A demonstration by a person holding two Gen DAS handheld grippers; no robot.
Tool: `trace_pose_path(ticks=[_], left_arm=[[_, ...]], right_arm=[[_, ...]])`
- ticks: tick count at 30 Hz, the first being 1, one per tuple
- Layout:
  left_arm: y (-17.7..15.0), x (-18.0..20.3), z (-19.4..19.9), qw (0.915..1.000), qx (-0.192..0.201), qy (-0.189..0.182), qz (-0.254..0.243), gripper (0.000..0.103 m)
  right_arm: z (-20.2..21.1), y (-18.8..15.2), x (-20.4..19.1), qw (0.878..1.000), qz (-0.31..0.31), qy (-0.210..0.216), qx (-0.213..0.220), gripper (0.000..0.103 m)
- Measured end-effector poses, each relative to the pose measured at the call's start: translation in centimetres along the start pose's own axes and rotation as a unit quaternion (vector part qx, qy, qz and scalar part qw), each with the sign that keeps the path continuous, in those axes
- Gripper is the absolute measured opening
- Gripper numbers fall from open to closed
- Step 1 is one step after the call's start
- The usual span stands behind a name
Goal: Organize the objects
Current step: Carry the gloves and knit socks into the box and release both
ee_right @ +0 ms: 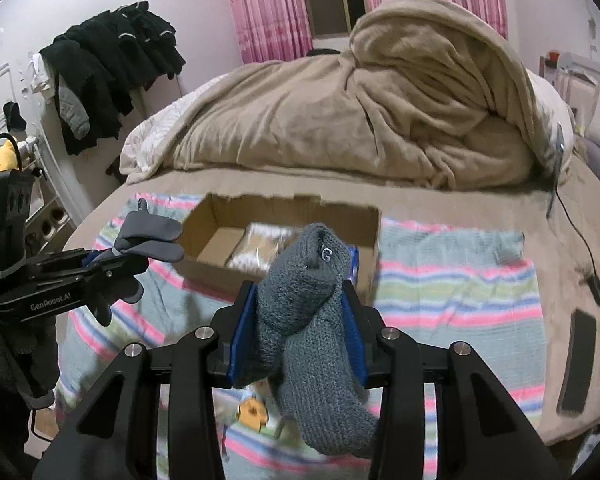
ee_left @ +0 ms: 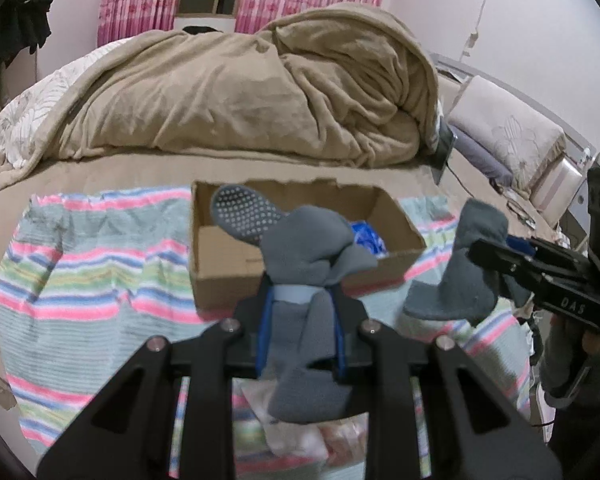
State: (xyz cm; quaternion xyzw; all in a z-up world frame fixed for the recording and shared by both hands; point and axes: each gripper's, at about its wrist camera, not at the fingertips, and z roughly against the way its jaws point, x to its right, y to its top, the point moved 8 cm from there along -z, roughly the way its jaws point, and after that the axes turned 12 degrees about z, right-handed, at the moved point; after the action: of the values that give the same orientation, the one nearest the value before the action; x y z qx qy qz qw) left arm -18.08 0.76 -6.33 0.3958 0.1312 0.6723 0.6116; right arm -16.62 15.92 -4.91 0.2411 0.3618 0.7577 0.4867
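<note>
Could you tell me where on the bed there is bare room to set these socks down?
The striped blanket lies bare right of the cardboard box, up to the black phone. Its left side is bare too. The box's right end holds packets; the near edge is cluttered.

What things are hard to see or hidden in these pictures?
- Cardboard box floor, left wrist view: the grey sock in the left tool covers much of it.
- Blue thing in the box: mostly hidden by that sock.
- Orange thing, right wrist view: the knitted sock in the right tool hides most of it.
</note>
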Motion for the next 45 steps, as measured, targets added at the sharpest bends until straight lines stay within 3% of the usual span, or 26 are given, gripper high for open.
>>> trace_pose_path(ticks=[8, 14, 31, 35, 38, 40, 41, 45], left_arm=[[2.4, -0.9, -1.7, 0.9999, 0.009, 0.003, 0.006, 0.025], [3.9, -1.7, -3.8, 0.9999, 0.011, 0.004, 0.012, 0.025], [3.8, -3.1, -11.8, 0.9988, -0.042, 0.023, 0.011, 0.027], [3.1, -3.8, -13.1, 0.9965, -0.064, 0.052, 0.015, 0.038], [3.5, -3.6, -12.4, 0.9978, -0.047, 0.042, 0.018, 0.084], [3.8, -3.3, -11.6, 0.9984, -0.038, 0.037, 0.02, 0.091], [3.9, -3.2, -11.2, 0.9985, -0.029, 0.043, 0.02, 0.097], [4.2, -3.1, -10.1, 0.9984, -0.025, 0.043, 0.026, 0.097]], right_arm=[[-2.4, 3.2, 0.6, 1.0, 0.01, 0.002, 0.016, 0.043], [-5.3, 4.2, 1.6, 1.0, 0.008, 0.004, 0.005, 0.043], [-14.9, 1.8, 1.6, 0.998, 0.014, 0.023, -0.062, 0.043], [-15.7, 1.3, 1.5, 0.997, 0.019, 0.02, -0.075, 0.047], [-15.3, 1.6, 1.7, 0.997, 0.019, 0.013, -0.068, 0.053], [-14.8, 2.0, 1.8, 0.998, 0.017, 0.007, -0.059, 0.068], [-14.4, 2.3, 1.9, 0.998, 0.014, 0.005, -0.053, 0.069], [-13.0, 2.9, 1.7, 0.999, 0.013, 0.0, -0.043, 0.07]])
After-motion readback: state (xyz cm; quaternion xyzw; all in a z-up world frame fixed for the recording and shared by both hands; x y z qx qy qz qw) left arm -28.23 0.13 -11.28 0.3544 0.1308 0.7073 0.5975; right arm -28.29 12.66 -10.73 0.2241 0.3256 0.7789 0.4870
